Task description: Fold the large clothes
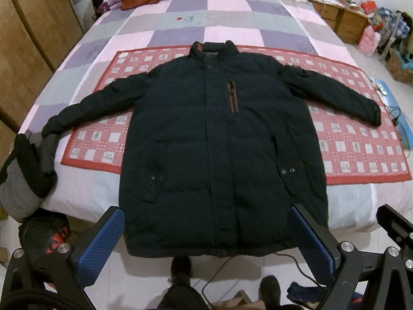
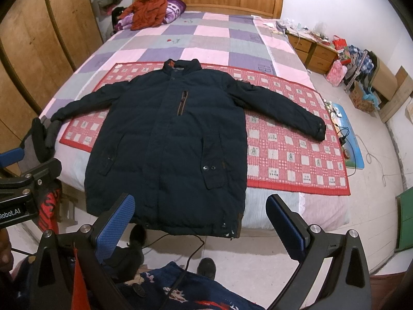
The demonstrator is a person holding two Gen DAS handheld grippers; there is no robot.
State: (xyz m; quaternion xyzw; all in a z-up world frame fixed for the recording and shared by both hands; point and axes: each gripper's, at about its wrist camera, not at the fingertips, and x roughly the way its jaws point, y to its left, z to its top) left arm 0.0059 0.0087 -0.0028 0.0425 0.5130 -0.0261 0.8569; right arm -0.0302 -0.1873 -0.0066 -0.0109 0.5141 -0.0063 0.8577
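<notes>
A large dark navy padded jacket lies flat, front up, on the bed with both sleeves spread out and its hem hanging over the bed's near edge. Its collar points to the headboard. My left gripper hovers open in front of the hem, blue pads wide apart, holding nothing. My right gripper is also open and empty, held just short of the hem's right corner. Part of the left gripper's body shows at the left of the right wrist view.
A red checked mat lies under the jacket on the patchwork bedspread. An orange garment is piled by the headboard. Grey clothing hangs at the bed's left corner. A black cable and shoes are on the floor; wardrobe left, cluttered drawers right.
</notes>
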